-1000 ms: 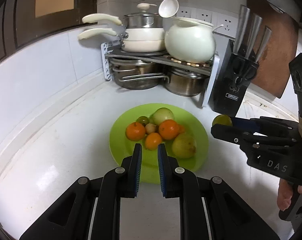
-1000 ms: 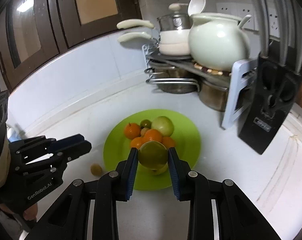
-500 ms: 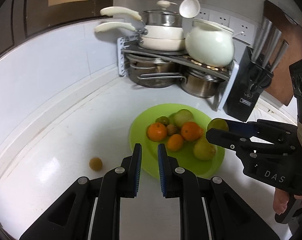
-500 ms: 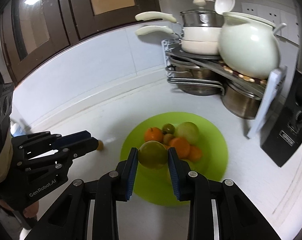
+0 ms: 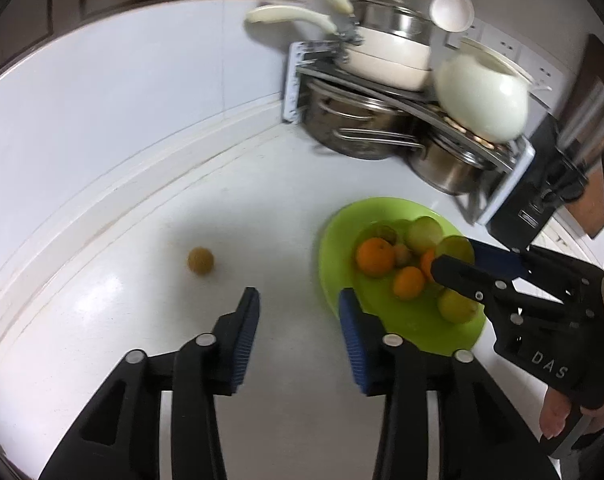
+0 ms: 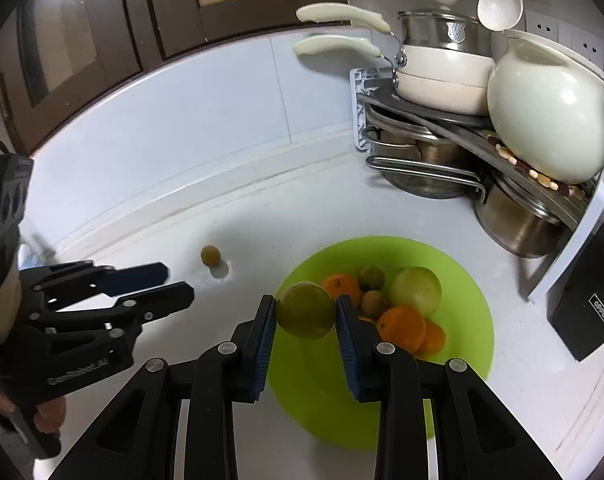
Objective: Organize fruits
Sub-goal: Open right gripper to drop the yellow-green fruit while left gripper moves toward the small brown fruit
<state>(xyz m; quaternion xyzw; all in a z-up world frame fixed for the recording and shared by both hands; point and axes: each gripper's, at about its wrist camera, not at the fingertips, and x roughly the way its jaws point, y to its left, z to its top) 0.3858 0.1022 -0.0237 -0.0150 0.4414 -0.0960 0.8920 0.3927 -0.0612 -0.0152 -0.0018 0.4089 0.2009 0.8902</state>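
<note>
A lime-green plate on the white counter holds several oranges and green fruits. My right gripper is shut on a green round fruit and holds it above the plate's left rim; it shows in the left wrist view over the plate. My left gripper is open and empty, low over the counter left of the plate. A small brown fruit lies alone on the counter, ahead and left of the left gripper, apart from it.
A metal rack with stacked pots, white pans and a white ceramic pot stands in the back corner. A black knife block stands right of the plate. White tiled wall runs along the back.
My left gripper has opened and swung left toward the small brown fruit. My right gripper has moved left with the green fruit, now over the plate's left rim.
</note>
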